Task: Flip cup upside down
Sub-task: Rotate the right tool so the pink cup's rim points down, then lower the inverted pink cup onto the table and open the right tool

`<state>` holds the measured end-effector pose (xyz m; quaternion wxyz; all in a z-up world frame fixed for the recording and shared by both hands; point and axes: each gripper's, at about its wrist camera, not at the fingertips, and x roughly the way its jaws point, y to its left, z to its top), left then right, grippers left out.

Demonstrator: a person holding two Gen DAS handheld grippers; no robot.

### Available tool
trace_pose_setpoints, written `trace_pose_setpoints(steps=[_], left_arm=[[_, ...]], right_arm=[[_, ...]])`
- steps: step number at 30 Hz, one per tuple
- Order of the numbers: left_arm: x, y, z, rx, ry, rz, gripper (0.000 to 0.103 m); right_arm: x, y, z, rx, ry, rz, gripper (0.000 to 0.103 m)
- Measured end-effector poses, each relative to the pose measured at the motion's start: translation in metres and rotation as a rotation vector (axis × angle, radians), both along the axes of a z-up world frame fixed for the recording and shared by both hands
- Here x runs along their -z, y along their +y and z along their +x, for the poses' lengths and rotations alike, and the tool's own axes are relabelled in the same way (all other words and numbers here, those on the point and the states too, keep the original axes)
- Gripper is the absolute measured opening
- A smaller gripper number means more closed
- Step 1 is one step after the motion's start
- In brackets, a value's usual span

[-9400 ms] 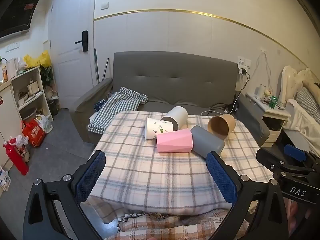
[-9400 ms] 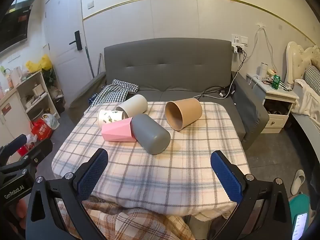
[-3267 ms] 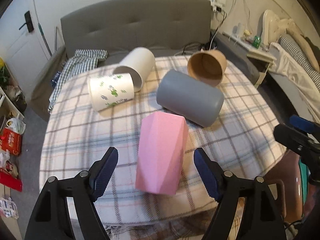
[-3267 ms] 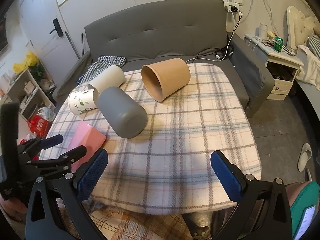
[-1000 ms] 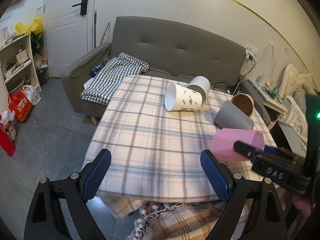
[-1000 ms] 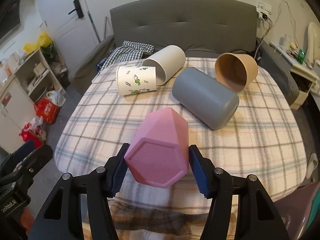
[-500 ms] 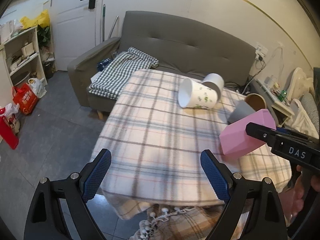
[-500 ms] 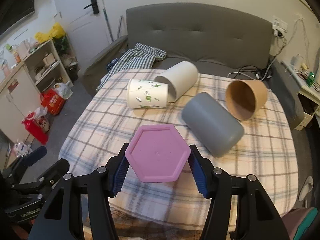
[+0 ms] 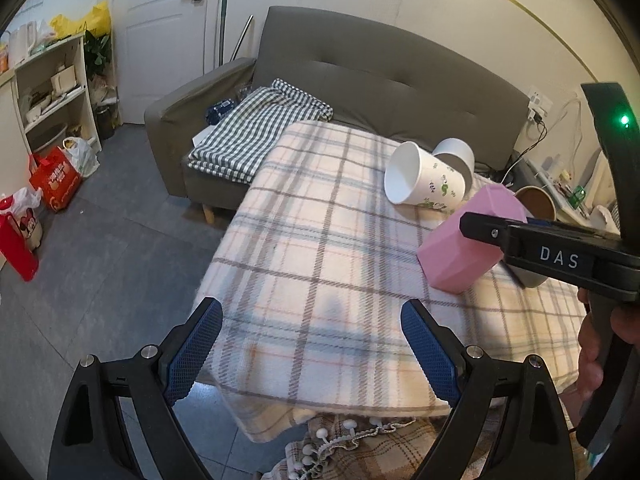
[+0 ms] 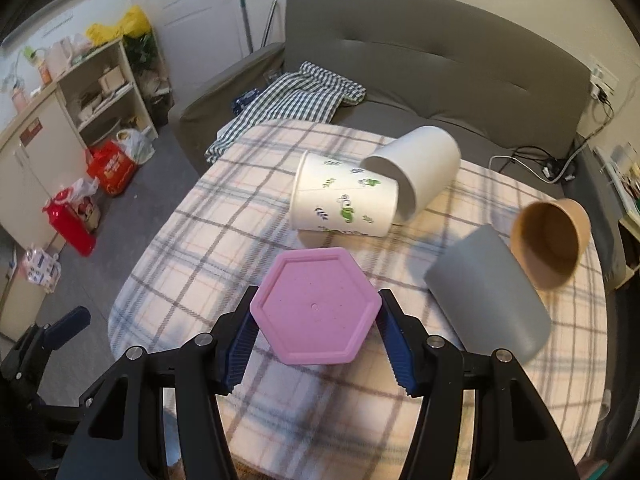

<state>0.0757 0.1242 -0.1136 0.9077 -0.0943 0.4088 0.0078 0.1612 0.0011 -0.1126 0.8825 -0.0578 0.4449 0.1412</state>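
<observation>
My right gripper [image 10: 316, 344] is shut on the pink hexagonal cup [image 10: 316, 306] and holds it with its flat base toward the camera, mouth pointing down at the plaid table [image 10: 200, 248]. In the left wrist view the pink cup [image 9: 464, 248] stands tilted with its lower end at the cloth, and the right gripper's fingers [image 9: 500, 232] clamp its sides. My left gripper [image 9: 312, 344] is open and empty over the table's near left edge.
A leaf-print white cup [image 10: 344, 204], a plain white cup [image 10: 420, 164], a grey cup [image 10: 488, 300] and a brown cup [image 10: 552, 240] lie on their sides behind. A grey sofa [image 10: 420, 64] stands beyond the table. Shelves [image 10: 100, 92] and bags [image 10: 112, 168] are at left.
The right gripper has turned the pink cup from lying to base-up and lowered it toward the cloth. The left gripper let go earlier and has drawn back to the left.
</observation>
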Motion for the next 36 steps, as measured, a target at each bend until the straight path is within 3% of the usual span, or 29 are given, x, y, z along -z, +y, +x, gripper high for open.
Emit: trace_pose_setpoints(steps=[18,20,22,28,36], left_arm=[[0.002,-0.006,-0.002,0.0,0.022,0.021,0.094],[-0.001,-0.007,-0.003,0.0,0.02,0.026,0.094],[-0.004,-0.009,-0.005,0.0,0.015,0.031,0.094],[-0.033,-0.021,-0.015,0.005,-0.034,0.059,0.094],[-0.089,-0.055,-0.038,0.031,-0.155,0.108,0.094]], right_arm=[[-0.003,0.002,0.016,-0.008,-0.007,-0.008,0.058],[-0.007,0.002,0.012,-0.007,-0.028,-0.011,0.066],[-0.013,0.0,0.01,-0.008,-0.042,-0.002,0.068],[-0.039,-0.015,-0.002,0.017,-0.077,0.049,0.068],[-0.099,-0.053,-0.044,0.04,-0.194,0.106,0.068]])
